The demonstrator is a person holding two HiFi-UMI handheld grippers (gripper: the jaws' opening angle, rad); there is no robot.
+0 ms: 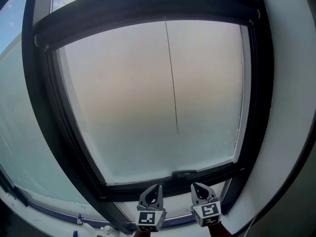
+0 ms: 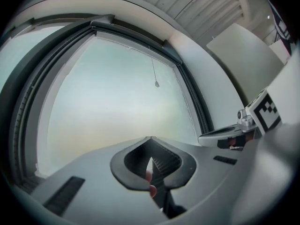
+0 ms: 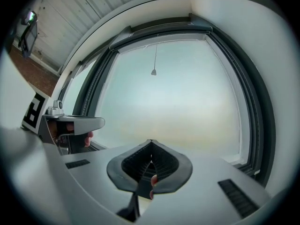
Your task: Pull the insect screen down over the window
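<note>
A dark-framed window (image 1: 44,107) fills the head view, its pane hazy. The insect screen's dark bar (image 1: 148,11) sits rolled up along the top, also seen as the screen bar (image 2: 136,32) and the screen bar (image 3: 159,29). A thin pull cord (image 1: 172,78) hangs from it and ends in a small knob (image 1: 177,130), knob (image 2: 157,84), knob (image 3: 153,72), at about mid-pane. My left gripper (image 1: 153,187) and right gripper (image 1: 197,186) stand side by side below the lower frame, both shut and holding nothing. The left gripper's jaws (image 2: 151,139) and the right gripper's jaws (image 3: 151,142) point up at the pane, well short of the cord.
A dark handle (image 1: 183,174) sits on the lower sash rail just above the grippers. A white wall reveal (image 1: 291,107) bounds the window on the right. Small items, one blue-tipped (image 1: 79,218), stand on the sill at lower left.
</note>
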